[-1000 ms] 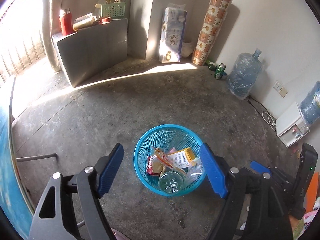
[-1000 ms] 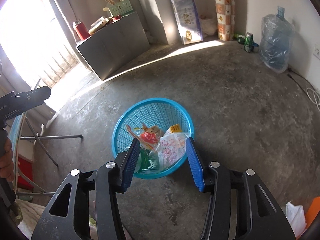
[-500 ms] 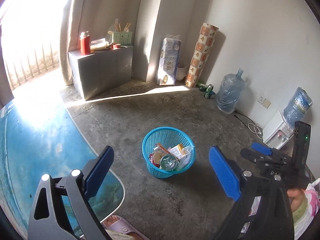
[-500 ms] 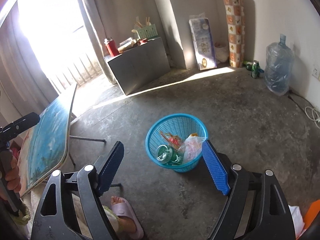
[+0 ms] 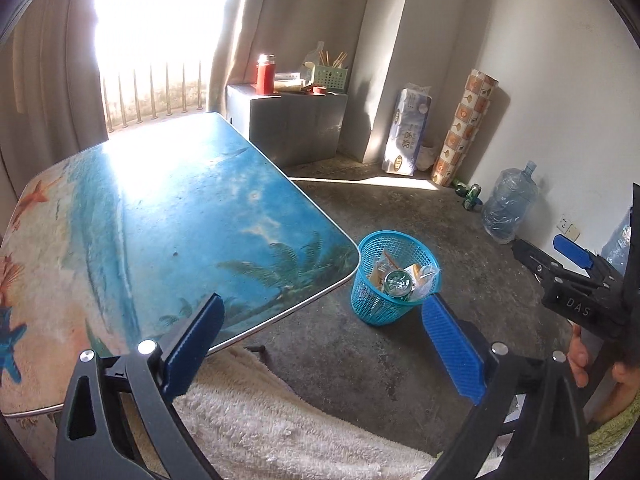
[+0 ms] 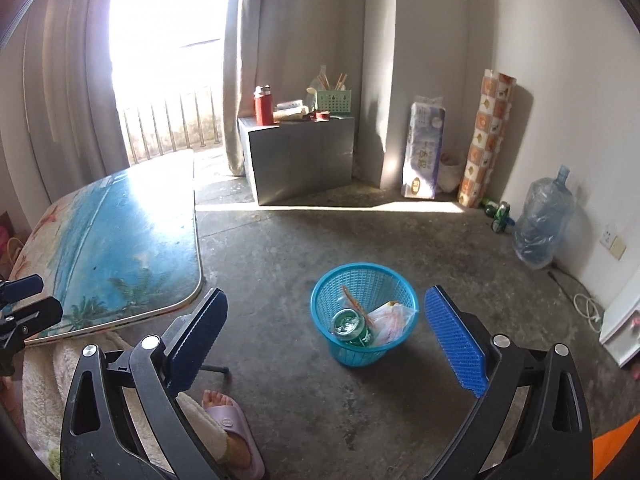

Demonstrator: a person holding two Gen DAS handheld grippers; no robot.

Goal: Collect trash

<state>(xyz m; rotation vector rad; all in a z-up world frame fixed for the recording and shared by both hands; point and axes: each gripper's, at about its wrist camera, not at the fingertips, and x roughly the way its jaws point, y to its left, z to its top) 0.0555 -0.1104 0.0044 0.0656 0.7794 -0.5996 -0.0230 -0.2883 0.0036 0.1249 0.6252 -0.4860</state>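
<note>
A blue mesh trash basket (image 5: 368, 300) stands on the concrete floor beside the table corner; it also shows in the right wrist view (image 6: 328, 292). It holds a green can (image 6: 348, 326), wrappers and a plastic bag (image 6: 390, 318). My left gripper (image 5: 324, 338) is open and empty, held high and back from the basket. My right gripper (image 6: 328, 338) is open and empty, also well above the floor; it shows at the right edge of the left wrist view (image 5: 560, 264).
A folding table with a beach print (image 5: 160, 216) stands left of the basket. A grey cabinet (image 6: 300, 160), a tissue pack (image 6: 424, 148), a rolled mat (image 6: 486, 140) and a water jug (image 6: 542, 220) line the walls. A foot in a slipper (image 6: 228, 420) is below.
Both grippers have risen and pulled back from the basket, which now looks small and far. The table top has come into view on the left.
</note>
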